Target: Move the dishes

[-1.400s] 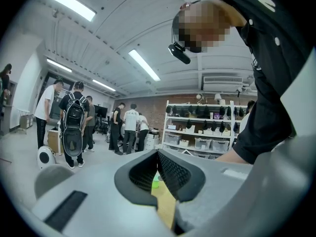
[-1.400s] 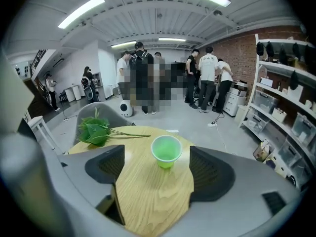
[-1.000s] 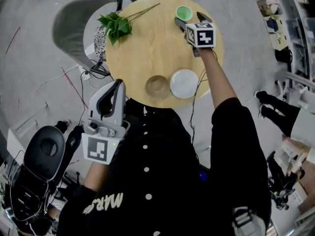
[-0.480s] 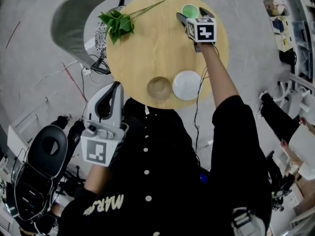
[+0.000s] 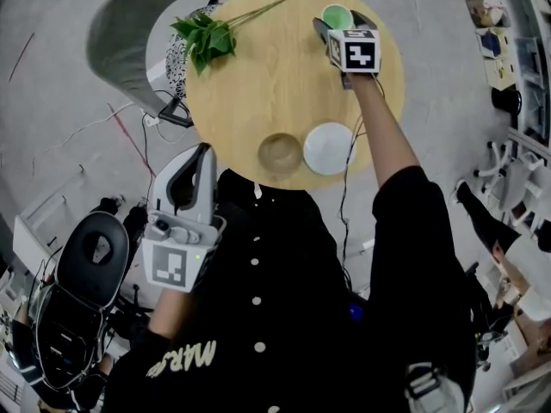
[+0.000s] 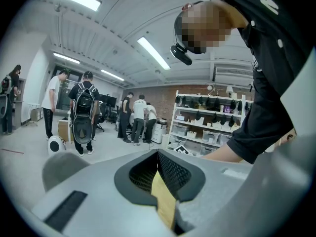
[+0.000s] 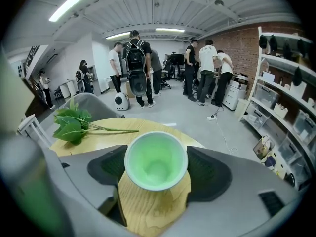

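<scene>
I am looking down on a round wooden table (image 5: 258, 93), the biggest thing in front of me, with a grey chair (image 5: 129, 33) standing against its far left edge. People are standing about in the room beyond.

The left gripper (image 5: 202, 157) is hanging off the table, down by my left side near the table's near edge. I am keeping its jaws pressed together, pad against pad, and they are gripping nothing.

The right gripper (image 5: 340, 26) is reaching across to the far right part of the table top. Its jaws are standing wide, one on each side of the green cup (image 7: 156, 159), and they have just been closing in on it. The pads are sitting right beside the cup's walls, but I am not seeing them press yet.

A leafy green sprig (image 5: 205, 40) is lying on the far left of the table, its stems pointing toward the middle of the far edge.

A white plate (image 5: 328, 148) is resting at the near edge, below my right forearm. A brownish see-through bowl (image 5: 280, 154) is sitting just beside it on the left, the two rims almost touching.

The cup is standing upright on the wood, mouth up, well apart from the plate and the bowl.
</scene>
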The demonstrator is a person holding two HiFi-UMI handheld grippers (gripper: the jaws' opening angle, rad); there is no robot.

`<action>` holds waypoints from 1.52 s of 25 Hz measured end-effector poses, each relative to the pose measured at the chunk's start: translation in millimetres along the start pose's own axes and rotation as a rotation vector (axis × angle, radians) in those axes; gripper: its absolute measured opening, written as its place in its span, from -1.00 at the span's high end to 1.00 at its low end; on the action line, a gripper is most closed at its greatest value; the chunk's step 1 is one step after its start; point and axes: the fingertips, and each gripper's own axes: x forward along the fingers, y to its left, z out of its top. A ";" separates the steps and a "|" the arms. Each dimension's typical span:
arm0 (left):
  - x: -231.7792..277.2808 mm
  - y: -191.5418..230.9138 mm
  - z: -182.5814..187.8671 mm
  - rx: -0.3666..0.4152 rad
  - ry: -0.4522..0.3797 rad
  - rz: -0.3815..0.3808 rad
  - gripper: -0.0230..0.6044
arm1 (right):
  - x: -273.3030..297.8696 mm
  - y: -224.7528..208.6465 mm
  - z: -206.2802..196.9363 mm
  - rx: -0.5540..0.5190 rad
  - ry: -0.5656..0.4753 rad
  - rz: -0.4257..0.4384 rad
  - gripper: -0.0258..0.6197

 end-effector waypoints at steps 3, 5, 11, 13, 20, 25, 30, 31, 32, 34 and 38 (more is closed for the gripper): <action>0.5 1.5 -1.0 -0.002 0.004 0.003 0.92 | -0.1 -0.3 0.8 -0.006 -0.003 -0.007 -0.24; 0.4 2.0 0.1 -0.003 0.003 0.004 0.92 | -1.1 -0.1 1.5 -0.014 -0.003 -0.011 -0.24; -1.5 2.8 2.6 0.000 -0.010 -0.001 0.92 | -7.7 2.8 8.8 -0.017 -0.020 -0.009 -0.23; -3.4 0.7 5.0 0.003 -0.013 -0.004 0.92 | -13.8 5.1 11.7 -0.018 -0.028 -0.006 -0.23; -13.3 -2.1 16.8 0.020 -0.044 -0.018 0.92 | -44.1 26.2 12.6 -0.028 -0.051 0.011 -0.23; -22.6 -4.9 22.6 0.022 -0.068 -0.039 0.92 | -69.5 49.9 1.3 -0.069 -0.055 0.017 -0.23; -32.5 -10.4 27.1 0.028 -0.091 -0.066 0.92 | -93.9 75.7 -12.2 -0.079 -0.061 0.030 -0.23; -34.9 -11.7 27.8 0.031 -0.094 -0.072 0.92 | -99.2 81.1 -14.2 -0.078 -0.063 0.032 -0.23; -37.4 -13.2 28.9 0.034 -0.096 -0.079 0.92 | -104.7 86.7 -15.9 -0.075 -0.065 0.034 -0.23; -42.2 -16.2 31.3 0.039 -0.103 -0.088 0.92 | -115.0 98.8 -19.5 -0.069 -0.071 0.043 -0.23; -48.9 -18.3 33.2 0.042 -0.124 -0.102 0.92 | -130.3 127.1 -28.7 -0.069 -0.073 0.070 -0.23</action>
